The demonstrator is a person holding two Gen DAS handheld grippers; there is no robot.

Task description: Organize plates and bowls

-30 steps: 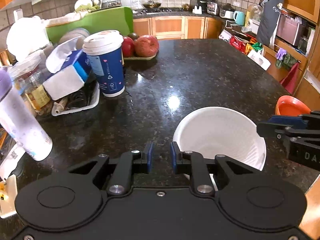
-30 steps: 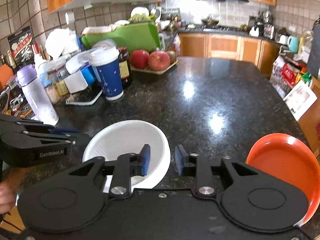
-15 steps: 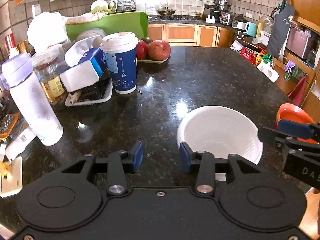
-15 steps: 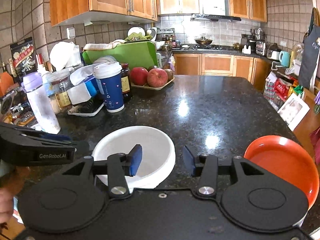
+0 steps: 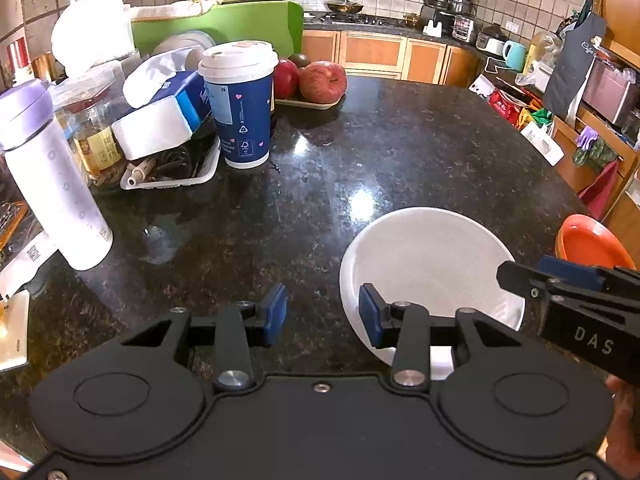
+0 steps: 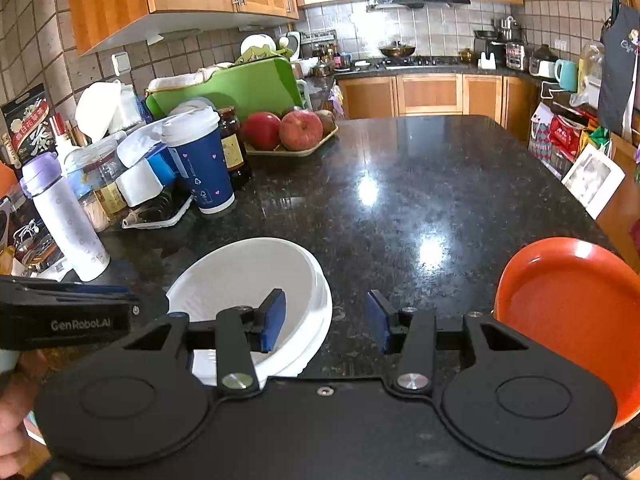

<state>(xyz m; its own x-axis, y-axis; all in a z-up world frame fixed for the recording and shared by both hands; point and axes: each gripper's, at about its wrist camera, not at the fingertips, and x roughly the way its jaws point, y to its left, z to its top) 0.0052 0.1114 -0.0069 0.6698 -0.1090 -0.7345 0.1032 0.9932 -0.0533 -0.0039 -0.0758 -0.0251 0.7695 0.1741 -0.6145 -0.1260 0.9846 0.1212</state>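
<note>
Broadly, the dark counter (image 6: pixel 420 168) is bare through its middle, with the clutter pushed to nine and ten o'clock: a bottle (image 5: pixel 52 176), a blue cup (image 5: pixel 240 104), apples (image 6: pixel 300 130) on a tray. The white bowl (image 6: pixel 248 276) sits near six o'clock in the right wrist view, and the orange plate (image 6: pixel 568 304) lies at four o'clock, well apart from it.

Likely the step in hand is taking hold of the bowl by its rim. To do that well, one pad should go inside the wall and one outside, then close squarely so the slick rim does not skid on the stone.

Both grippers tilt downward toward the counter. The left gripper (image 5: pixel 322 314) has its jaws parted and nothing between them; its right pad (image 5: pixel 368 314) overlaps the bowl's left rim. The right gripper (image 6: pixel 326 320) is likewise parted and empty, its left pad (image 6: pixel 274 320) hanging over the bowl's inside.
</note>
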